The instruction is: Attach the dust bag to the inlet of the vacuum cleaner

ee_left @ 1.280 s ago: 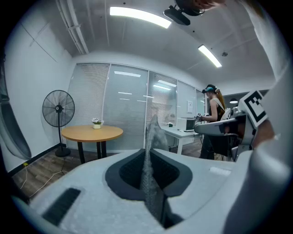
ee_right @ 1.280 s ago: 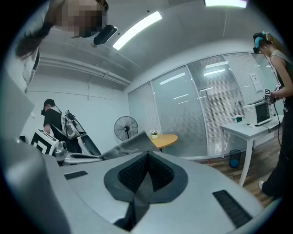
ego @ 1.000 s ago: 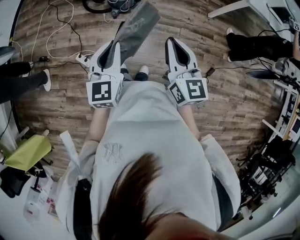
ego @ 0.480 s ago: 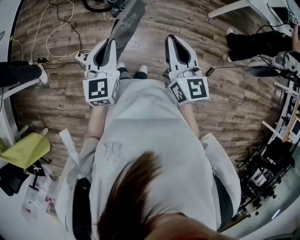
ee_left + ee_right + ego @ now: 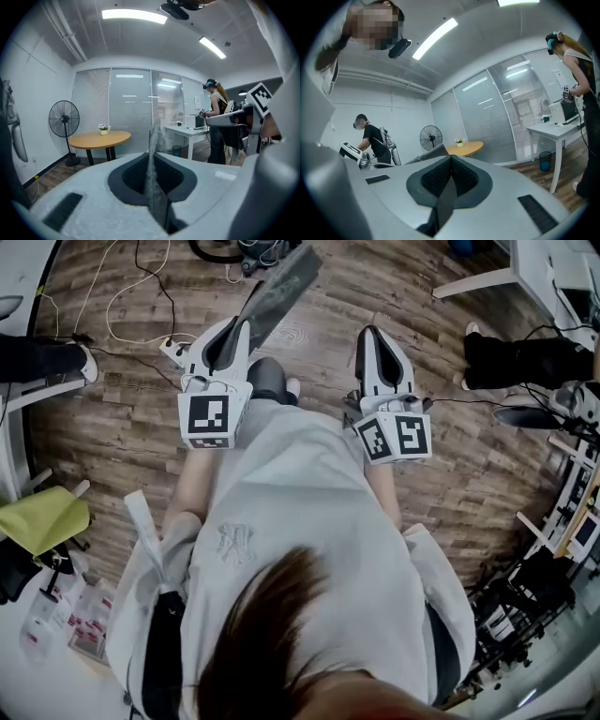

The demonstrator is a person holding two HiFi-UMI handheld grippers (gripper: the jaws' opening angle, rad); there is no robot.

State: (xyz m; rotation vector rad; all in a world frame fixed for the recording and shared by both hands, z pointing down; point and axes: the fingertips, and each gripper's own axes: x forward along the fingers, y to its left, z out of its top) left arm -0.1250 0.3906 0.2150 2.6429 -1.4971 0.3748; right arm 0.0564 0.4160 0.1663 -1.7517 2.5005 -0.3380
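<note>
Two grippers are held out side by side at waist height, well apart, pointing away from the person's body. The left gripper (image 5: 244, 326) has its jaws drawn in to a narrow slit on one edge of the dust bag (image 5: 277, 292). The pinch sits at the very rim, so the rest of the bag stands free beyond the jaw tips. That probably keeps the bag's body clear to be offered up to an inlet. The right gripper (image 5: 373, 332) has its jaws fully together with nothing between them. It looks to be kept spare for steadying or pressing later.

Both grippers have smooth, matte pale shells tapering to a point, with dark ribbed pads set in a rounded hollow. The bag is thin, flat and grey with a mottled, fibrous surface like non-woven cloth. It is limp enough to lean, yet stiff enough to stand as a long strip.

Below lies a floor (image 5: 319, 352) of worn wood-grain planks, crossed by thin looping cables (image 5: 122, 292) and a white power strip (image 5: 174, 352). At the far edge is a dark coiled hose with a machine body (image 5: 246, 249). I judge it may be the vacuum cleaner, but it is too cropped to show an inlet, and the bag is not yet near it. Farthest off stand a pedestal fan (image 5: 63, 119) and slatted blinds (image 5: 131, 112).
</note>
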